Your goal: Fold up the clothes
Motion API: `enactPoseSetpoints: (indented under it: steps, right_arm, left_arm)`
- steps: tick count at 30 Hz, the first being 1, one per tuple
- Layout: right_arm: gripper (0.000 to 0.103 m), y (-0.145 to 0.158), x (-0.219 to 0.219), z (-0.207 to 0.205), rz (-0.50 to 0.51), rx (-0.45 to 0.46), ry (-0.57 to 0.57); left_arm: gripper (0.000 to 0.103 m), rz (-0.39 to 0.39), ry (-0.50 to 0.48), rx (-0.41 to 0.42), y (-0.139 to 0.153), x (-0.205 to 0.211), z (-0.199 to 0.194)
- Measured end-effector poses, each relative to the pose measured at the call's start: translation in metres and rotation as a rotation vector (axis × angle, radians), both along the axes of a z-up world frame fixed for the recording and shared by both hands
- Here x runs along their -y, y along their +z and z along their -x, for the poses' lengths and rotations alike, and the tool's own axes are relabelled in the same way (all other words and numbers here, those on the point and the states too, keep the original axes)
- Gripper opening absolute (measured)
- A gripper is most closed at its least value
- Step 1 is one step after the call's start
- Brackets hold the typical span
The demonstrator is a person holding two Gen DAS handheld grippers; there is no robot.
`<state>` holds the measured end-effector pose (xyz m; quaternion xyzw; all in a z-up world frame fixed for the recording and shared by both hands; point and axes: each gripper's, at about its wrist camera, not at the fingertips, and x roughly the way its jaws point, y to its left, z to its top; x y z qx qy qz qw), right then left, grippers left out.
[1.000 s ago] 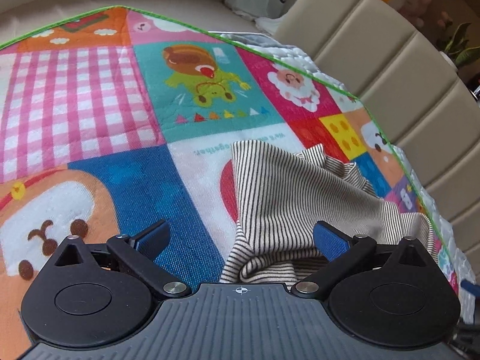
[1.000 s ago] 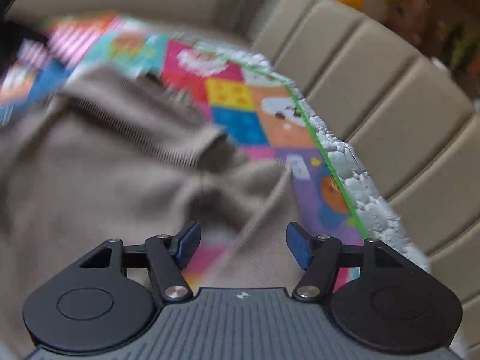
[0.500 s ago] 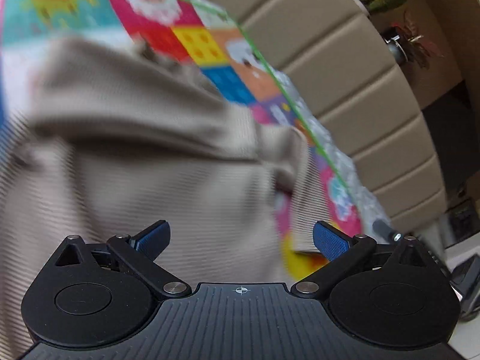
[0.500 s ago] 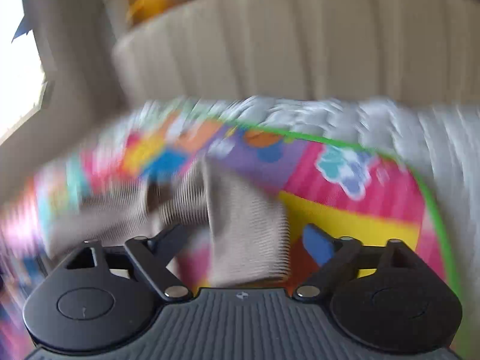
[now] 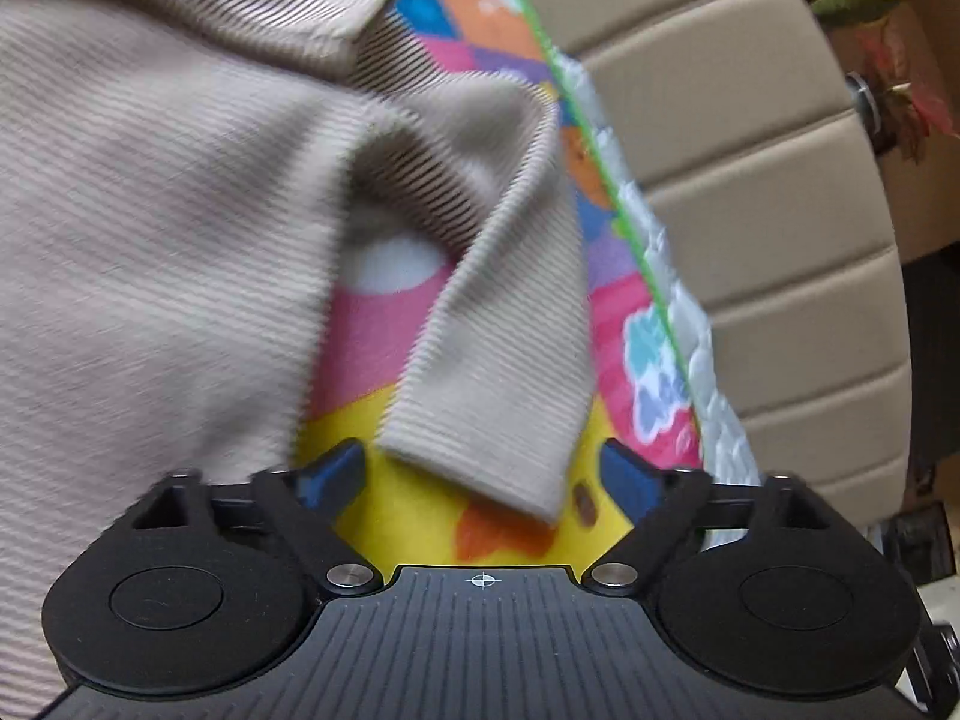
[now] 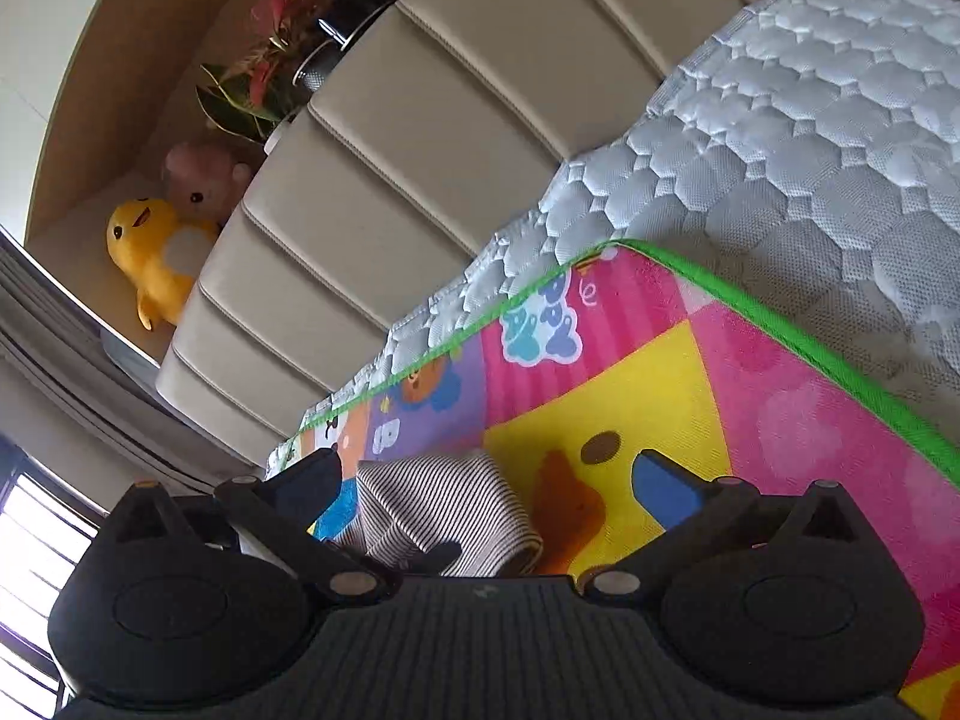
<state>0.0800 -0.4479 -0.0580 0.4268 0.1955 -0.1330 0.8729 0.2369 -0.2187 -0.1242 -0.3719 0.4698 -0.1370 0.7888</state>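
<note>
Left wrist view: striped garment point(image 5: 180, 210), fine beige-and-dark ribbing, fills the upper left and lies rumpled on the play mat point(image 5: 414, 516). 1 sleeve point(image 5: 504, 372) runs down toward the camera; its hemmed cuff end lies on the yellow patch of the mat, between the 2 blue pads but clear of both. Left gripper point(image 5: 483, 471): jaws wide, have just been closing a little, sleeve end between them, not pinched. Fabric is motion-blurred. The mat's green edge runs diagonally at right, with the quilted white mattress point(image 5: 714, 396) just beyond it and the padded beige headboard point(image 5: 750, 180) behind. Plant leaves show at top right.

Right wrist view: only a small folded piece of the garment point(image 6: 444, 510) shows, low and left of centre, stripes sharp here. It lies on the mat point(image 6: 630, 396) near the left pad, partly hidden behind the gripper body. Right gripper point(image 6: 498, 480): jaws spread wide, have just been opening, pads not pressing the cloth. This view alone shows the mat's corner on the mattress point(image 6: 780, 150), a yellow plush toy point(image 6: 150, 252), a pink plush toy point(image 6: 204, 177) beside it, a potted plant point(image 6: 264, 78) on the ledge behind the headboard point(image 6: 390, 180), and a bright window at lower left.
</note>
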Motion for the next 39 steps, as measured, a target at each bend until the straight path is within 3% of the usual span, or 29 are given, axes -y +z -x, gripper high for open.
enactPoseSetpoints:
  steps: [2,4,6,7,11,14,19,23,25,28,30,33,35,37,39]
  right_arm:
    - [0.103,0.001,-0.002,0.002,0.049,0.014,-0.014]
    - [0.103,0.001,-0.005,0.002,0.091,0.027,-0.025]
    - [0.103,0.002,-0.009,-0.001,0.149,0.026,-0.023]
    - [0.103,0.003,-0.012,-0.003,0.179,0.019,-0.016]
    - [0.103,0.003,-0.020,-0.008,0.226,0.009,0.016]
    - [0.103,0.006,-0.025,-0.009,0.251,0.004,0.023]
    - [0.103,0.010,-0.037,-0.012,0.297,-0.017,0.055]
    - [0.103,0.014,-0.053,-0.017,0.341,-0.029,0.102]
    - [0.103,0.015,-0.062,-0.021,0.353,-0.045,0.129]
    - [0.103,0.017,-0.072,-0.026,0.333,-0.054,0.156]
    - [0.103,0.017,-0.078,-0.027,0.345,-0.057,0.176]
    - [0.103,0.018,-0.083,-0.026,0.370,-0.064,0.193]
    - [0.103,0.017,-0.083,-0.026,0.371,-0.068,0.192]
    - [0.103,0.015,-0.080,-0.026,0.361,-0.078,0.185]
    - [0.103,0.011,-0.075,-0.028,0.337,-0.085,0.182]
  left_arm:
    - [0.082,-0.098,-0.019,0.038,0.004,0.019,-0.009]
    - [0.054,-0.211,-0.058,0.088,0.008,0.035,-0.016]
    - [0.017,-0.327,-0.148,0.165,0.010,0.049,-0.019]
    - [0.011,-0.375,-0.191,0.212,0.014,0.049,-0.017]
    - [0.008,-0.529,-0.334,0.390,0.040,0.032,-0.010]
    - [0.007,-0.587,-0.345,0.479,0.077,-0.010,-0.016]
    - [0.003,-0.703,-0.201,0.569,0.147,-0.103,-0.039]
    - [0.003,-0.813,-0.046,0.565,0.175,-0.172,-0.061]
    - [0.003,-0.750,-0.061,0.485,0.169,-0.197,-0.067]
    - [0.010,-0.474,-0.181,0.354,0.137,-0.207,-0.059]
    - [0.034,-0.303,-0.259,0.283,0.108,-0.189,-0.048]
    - [0.053,-0.081,-0.321,0.181,0.069,-0.153,-0.037]
    - [0.060,-0.033,-0.306,0.137,0.050,-0.127,-0.035]
    - [0.072,-0.085,-0.250,0.129,0.039,-0.106,-0.036]
    - [0.075,-0.157,-0.188,0.109,0.029,-0.093,-0.040]
